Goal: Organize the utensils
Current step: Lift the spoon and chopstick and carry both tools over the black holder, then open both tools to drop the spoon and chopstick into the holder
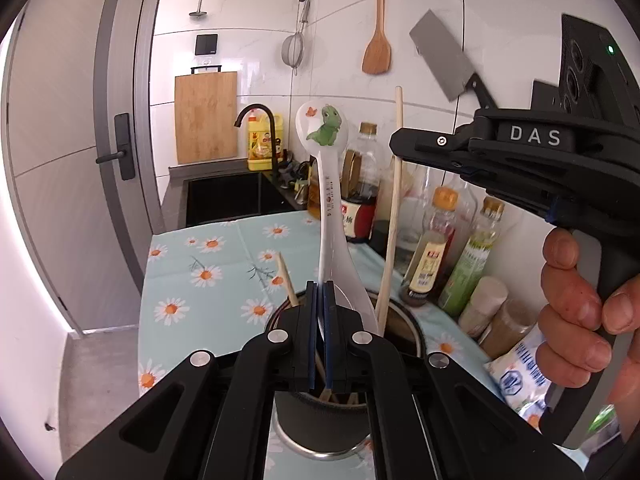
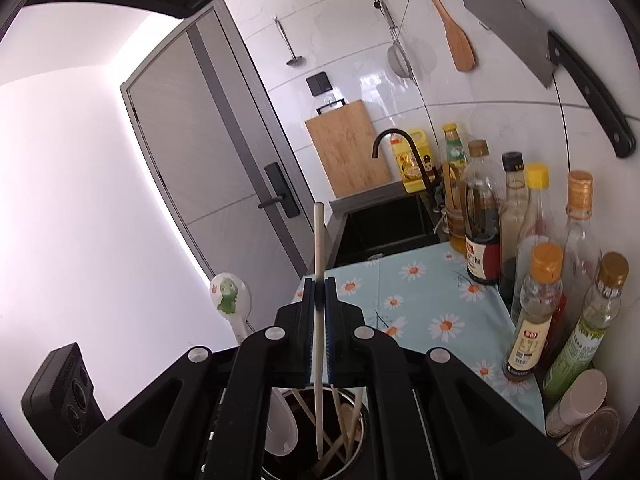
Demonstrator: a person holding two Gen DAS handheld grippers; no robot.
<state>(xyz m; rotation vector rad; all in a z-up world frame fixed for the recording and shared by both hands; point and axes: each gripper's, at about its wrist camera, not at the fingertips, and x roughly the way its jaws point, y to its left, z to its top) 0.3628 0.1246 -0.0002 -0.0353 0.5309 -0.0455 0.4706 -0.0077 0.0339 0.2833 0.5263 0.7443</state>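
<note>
- My left gripper (image 1: 320, 312) is clamped fully onto the white spoon (image 1: 325, 184). The pads press its handle low down, near the bowl end, so the printed dinosaur end stands up and the bowl hangs below the jaws.
- I hold the spoon upright, bowl down, because that orientation lets it drop straight into the dark utensil cup (image 1: 404, 320) directly beneath, on the daisy-print cloth (image 1: 208, 276).
- The bowl is already at or just inside the rim; from the right wrist view it sits against the cup's left wall.
- My right gripper (image 2: 319, 312) is likewise closed tight, on a single pale chopstick (image 2: 318, 240), gripped near mid-length and held vertical.
- Its lower tip reaches down among the other chopsticks (image 2: 344, 424) in the cup. A vertical hold keeps it clear of those leaning sticks.
- Judgement: both items are near release. Risk: the bottles (image 2: 536, 312) stand just beside the cup.
</note>
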